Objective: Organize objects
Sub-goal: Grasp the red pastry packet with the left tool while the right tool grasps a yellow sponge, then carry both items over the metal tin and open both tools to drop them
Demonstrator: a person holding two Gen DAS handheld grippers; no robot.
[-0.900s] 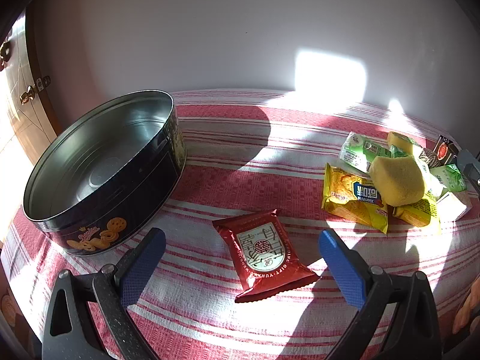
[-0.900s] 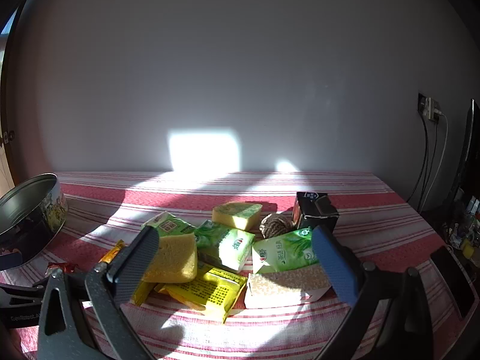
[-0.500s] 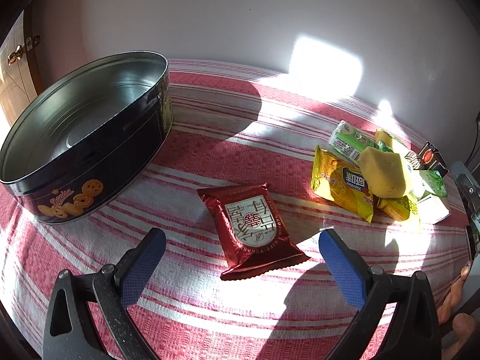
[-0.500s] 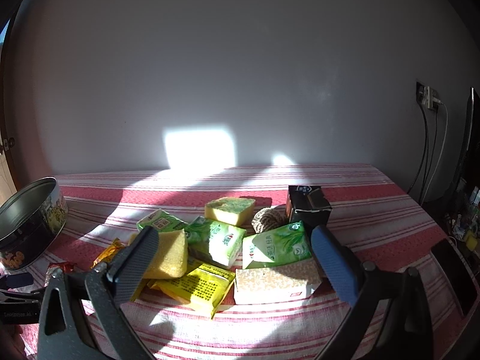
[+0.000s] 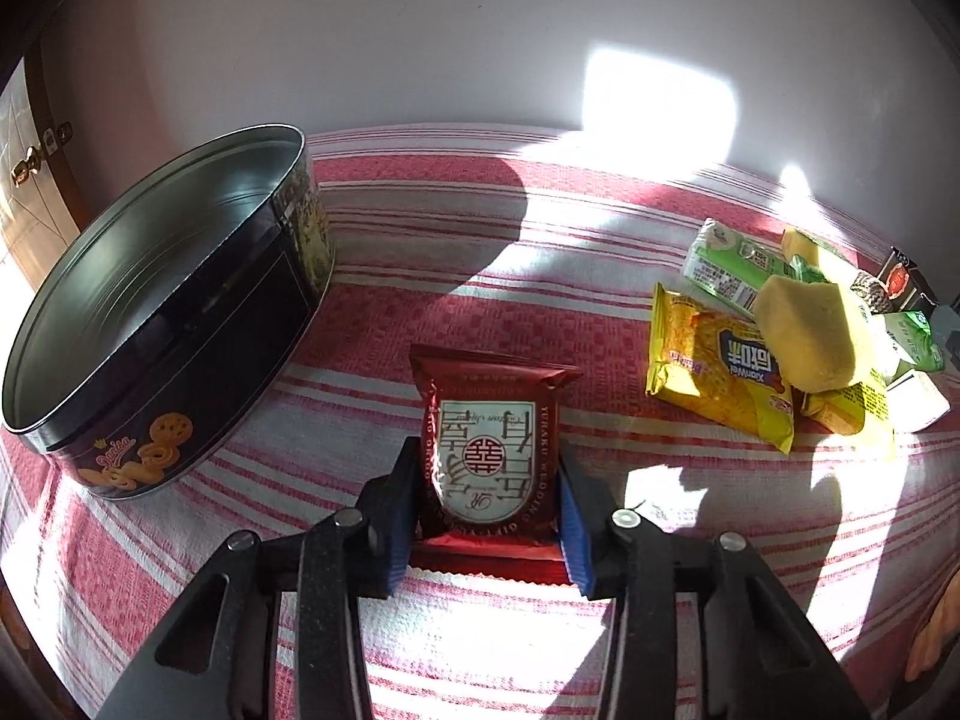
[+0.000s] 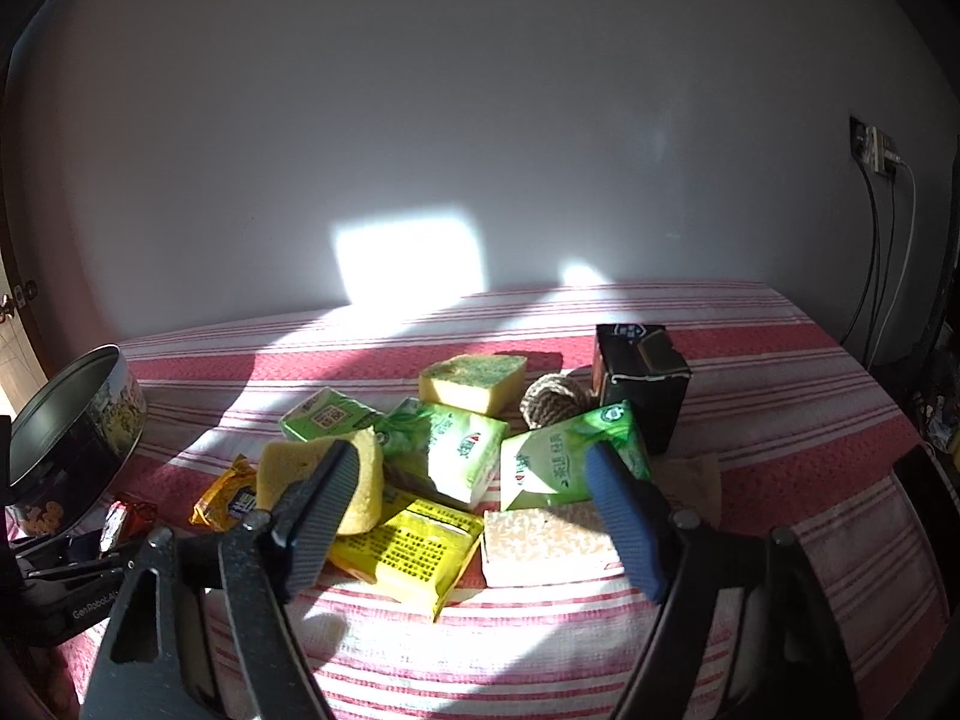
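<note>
A red foil snack packet lies on the red-striped tablecloth, its near half pinched between the blue pads of my left gripper, which is shut on it. The packet also shows at the lower left of the right wrist view. An open round cookie tin stands to the left, with nothing inside. My right gripper hovers open over a pile of a yellow sponge, green tissue packs, a yellow pack and a beige pack, touching none of them.
Behind the pile are a second sponge, a twine ball and a black box. A yellow snack bag lies at the pile's left edge. The white wall bounds the table's far side; cables hang at right.
My left gripper came down over the red packet and shut on its near half. The right gripper's jaws have narrowed and it has moved closer to the pile.
</note>
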